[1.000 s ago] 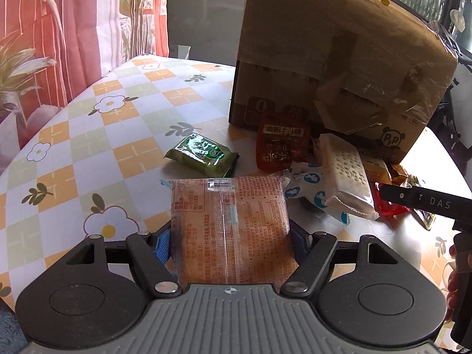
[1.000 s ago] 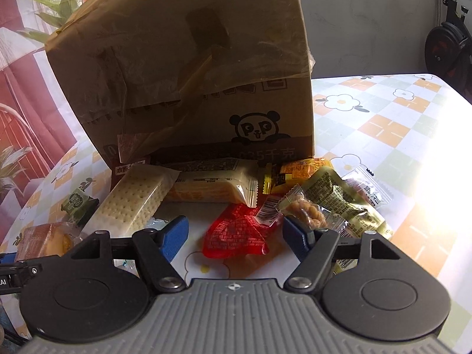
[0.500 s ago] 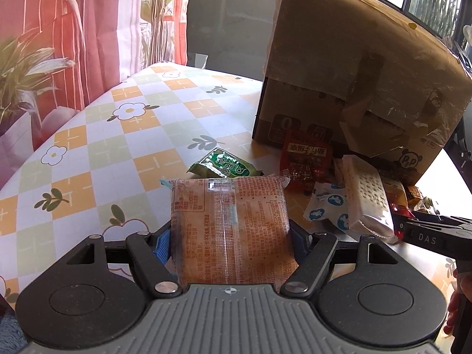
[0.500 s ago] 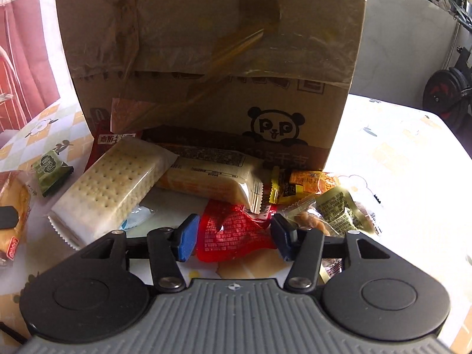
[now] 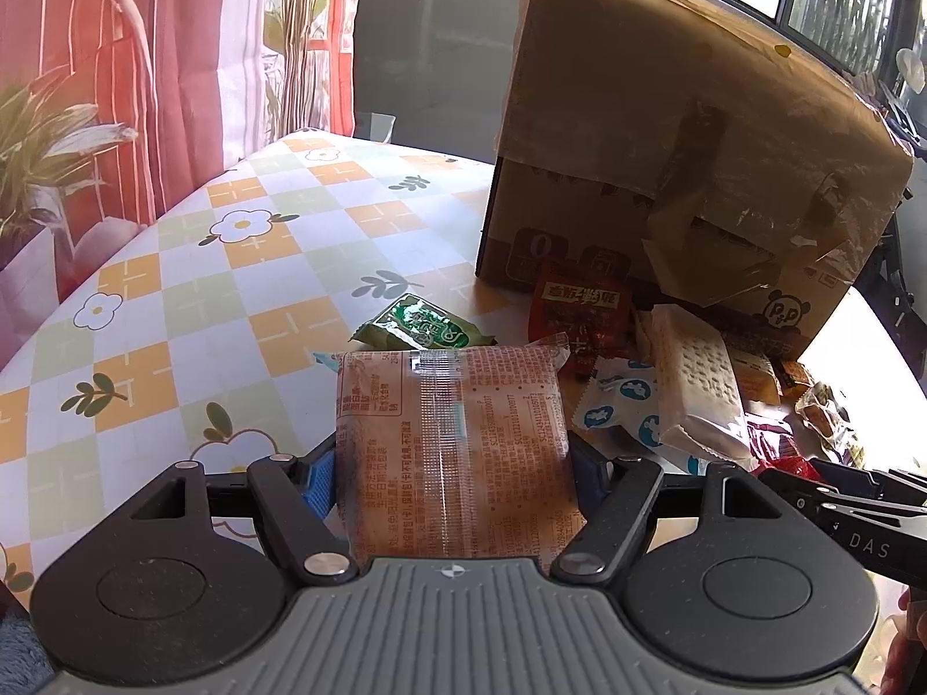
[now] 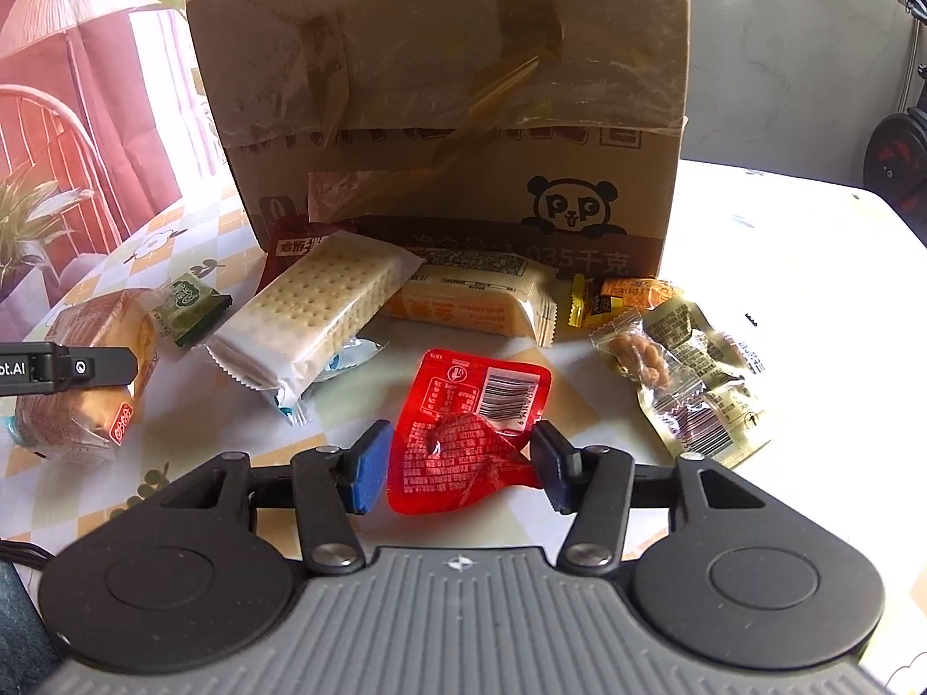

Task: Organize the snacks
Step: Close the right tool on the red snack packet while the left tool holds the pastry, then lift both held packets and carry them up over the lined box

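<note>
My left gripper (image 5: pixel 455 472) is shut on an orange bread packet (image 5: pixel 452 440) and holds it above the table; the packet also shows in the right wrist view (image 6: pixel 87 382). My right gripper (image 6: pixel 457 457) has its jaws closed in on both sides of a red snack packet (image 6: pixel 463 423), which looks lifted off the table. A cardboard box (image 6: pixel 446 104) with a panda logo stands behind a pile of snacks: a cracker pack (image 6: pixel 316 313), a green packet (image 5: pixel 423 330), a dark red packet (image 5: pixel 579 313) and a blue-white wrapper (image 5: pixel 620 405).
A yellow-white biscuit pack (image 6: pixel 475 301), small orange and yellow candies (image 6: pixel 620 295) and nut packets (image 6: pixel 689 376) lie in front of the box. The flowered tablecloth (image 5: pixel 232 266) stretches left. A red curtain and plants stand beyond the table's left edge.
My right gripper moved forward onto the red packet and its jaws closed in on it. My left gripper rose slightly with the bread packet still held.
</note>
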Available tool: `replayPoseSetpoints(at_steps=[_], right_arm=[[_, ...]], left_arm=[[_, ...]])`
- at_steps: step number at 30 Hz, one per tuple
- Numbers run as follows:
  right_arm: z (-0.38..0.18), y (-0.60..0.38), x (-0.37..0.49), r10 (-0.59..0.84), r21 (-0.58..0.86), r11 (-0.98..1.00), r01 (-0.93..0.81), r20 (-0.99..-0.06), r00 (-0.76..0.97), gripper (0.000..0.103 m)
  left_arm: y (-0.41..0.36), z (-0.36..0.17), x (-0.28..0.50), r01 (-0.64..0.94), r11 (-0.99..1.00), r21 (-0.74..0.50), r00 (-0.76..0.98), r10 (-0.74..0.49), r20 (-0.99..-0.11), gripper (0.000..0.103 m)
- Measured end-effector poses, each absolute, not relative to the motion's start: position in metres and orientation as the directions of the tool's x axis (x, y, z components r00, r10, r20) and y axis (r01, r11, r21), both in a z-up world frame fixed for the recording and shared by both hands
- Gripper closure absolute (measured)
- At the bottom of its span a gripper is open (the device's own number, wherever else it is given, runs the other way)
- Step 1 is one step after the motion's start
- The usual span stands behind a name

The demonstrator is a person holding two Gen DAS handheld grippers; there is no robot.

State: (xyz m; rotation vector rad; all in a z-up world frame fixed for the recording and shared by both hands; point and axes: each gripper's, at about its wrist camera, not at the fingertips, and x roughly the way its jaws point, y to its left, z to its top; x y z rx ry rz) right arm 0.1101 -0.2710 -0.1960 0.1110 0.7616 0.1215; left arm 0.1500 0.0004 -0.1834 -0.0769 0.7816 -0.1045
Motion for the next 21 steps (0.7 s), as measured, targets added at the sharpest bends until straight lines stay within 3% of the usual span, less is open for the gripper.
replayPoseSetpoints(at_steps=[21], right_arm=[[-0.152, -0.282, 0.097, 0.173, 0.178, 0.980, -0.085, -0.567, 0.806, 0.049]], left_arm=[[0.005, -0.156, 0.142, 0.050, 0.994, -0.095, 0.777, -0.099, -0.621, 0.026]])
